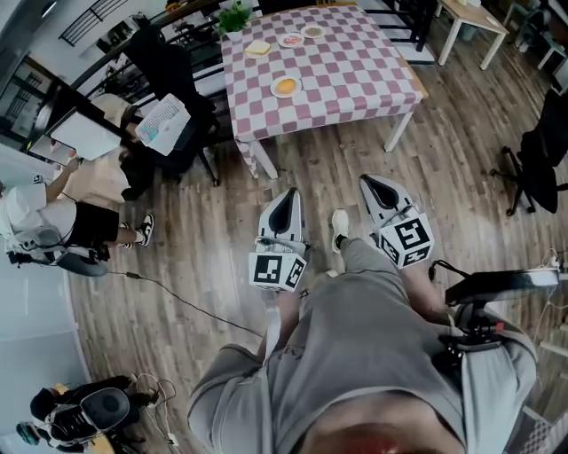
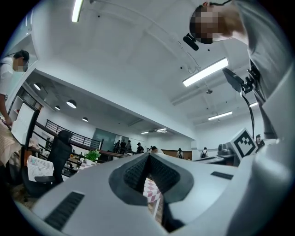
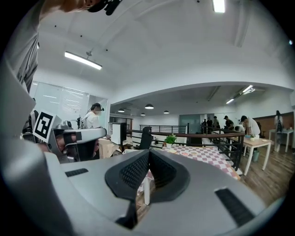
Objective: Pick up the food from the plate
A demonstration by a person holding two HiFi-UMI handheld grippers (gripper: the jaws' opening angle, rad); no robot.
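Observation:
A table with a pink-and-white checked cloth (image 1: 346, 80) stands well ahead of me across the wooden floor. Several small plates lie on it. The nearest plate (image 1: 286, 86) carries round orange food, and another (image 1: 258, 48) holds something yellow. Both grippers hover over the floor, short of the table and pointing at it. My left gripper (image 1: 284, 197) is shut and holds nothing. My right gripper (image 1: 371, 183) is likewise shut and empty. In the right gripper view the table (image 3: 203, 154) shows beyond the closed jaws (image 3: 148, 154). The left gripper view (image 2: 148, 156) shows a sliver of cloth (image 2: 152, 193).
A potted plant (image 1: 234, 16) sits at the table's far edge. A black office chair (image 1: 164, 62) and a seated person (image 1: 53, 222) are to the left. Another black chair (image 1: 541, 160) stands at the right, and a white table (image 1: 475, 22) at the far right. A cable (image 1: 177, 297) runs over the floor.

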